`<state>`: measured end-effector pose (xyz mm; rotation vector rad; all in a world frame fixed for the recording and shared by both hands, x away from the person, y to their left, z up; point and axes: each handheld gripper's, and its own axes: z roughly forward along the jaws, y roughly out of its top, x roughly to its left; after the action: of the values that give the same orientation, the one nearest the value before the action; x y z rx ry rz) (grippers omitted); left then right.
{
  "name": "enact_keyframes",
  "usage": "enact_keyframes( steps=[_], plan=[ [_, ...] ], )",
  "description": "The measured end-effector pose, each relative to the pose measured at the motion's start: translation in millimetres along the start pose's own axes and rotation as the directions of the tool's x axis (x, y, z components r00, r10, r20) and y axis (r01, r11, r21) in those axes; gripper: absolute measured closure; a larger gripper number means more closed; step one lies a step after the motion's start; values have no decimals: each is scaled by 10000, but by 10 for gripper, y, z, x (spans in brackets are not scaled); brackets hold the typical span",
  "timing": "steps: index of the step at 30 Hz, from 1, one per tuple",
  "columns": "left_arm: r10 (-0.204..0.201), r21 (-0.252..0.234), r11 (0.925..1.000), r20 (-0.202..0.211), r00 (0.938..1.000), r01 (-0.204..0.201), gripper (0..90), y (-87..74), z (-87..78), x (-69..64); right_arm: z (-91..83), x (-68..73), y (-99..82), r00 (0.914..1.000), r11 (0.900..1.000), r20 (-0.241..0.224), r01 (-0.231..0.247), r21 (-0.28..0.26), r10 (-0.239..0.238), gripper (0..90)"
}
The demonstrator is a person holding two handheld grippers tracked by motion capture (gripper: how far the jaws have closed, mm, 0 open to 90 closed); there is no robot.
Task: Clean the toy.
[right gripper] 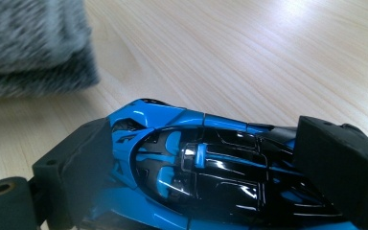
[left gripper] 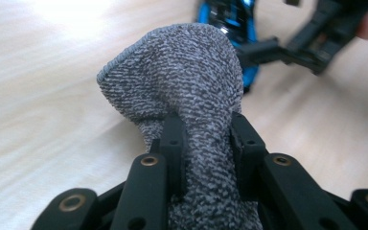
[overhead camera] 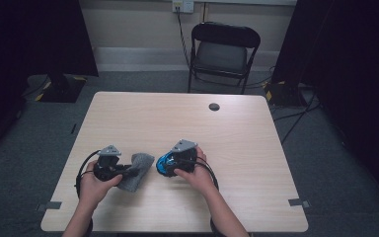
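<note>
A grey knitted sock [overhead camera: 140, 167] lies near the table's front edge, and my left gripper [overhead camera: 132, 172] is shut on it. In the left gripper view both black jaws pinch the sock [left gripper: 182, 72] at its narrow part, left gripper [left gripper: 206, 139], while its open cuff end stands up beyond them. Just to the right is a blue and black toy car [overhead camera: 164, 165], with my right gripper [overhead camera: 170, 163] shut on it. The right gripper view has the car [right gripper: 196, 143] clamped lengthwise between the pads, right gripper [right gripper: 206, 167], with the sock [right gripper: 28, 43] blurred at the upper left.
The light wooden table [overhead camera: 177, 118] has a round cable hole [overhead camera: 214, 106] near its far edge. A black folding chair [overhead camera: 224, 49] stands behind the table. Dark curtains hang at both sides, and cables run across the floor at the right.
</note>
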<state>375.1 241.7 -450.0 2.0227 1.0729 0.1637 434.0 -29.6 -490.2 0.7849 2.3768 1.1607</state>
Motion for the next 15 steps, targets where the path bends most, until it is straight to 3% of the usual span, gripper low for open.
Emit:
enact_keyframes(
  steps=[3,9,13,15],
  plan=[
    [-131,-228,9997,-396,9991,122,728,16,50,18,1,2,2,10000,10000,-2,4,7,-4,64],
    [-221,-294,9994,-768,9968,199,735,45,140,44,1,3,2,10000,10000,-2,5,7,-5,64],
    [-295,-58,9996,-1179,9926,290,734,31,240,47,1,13,4,10000,10000,-7,-6,17,6,64],
    [-318,90,9994,-1177,9925,330,734,34,299,33,2,13,7,10000,10000,-15,7,39,-7,64]
  ],
)
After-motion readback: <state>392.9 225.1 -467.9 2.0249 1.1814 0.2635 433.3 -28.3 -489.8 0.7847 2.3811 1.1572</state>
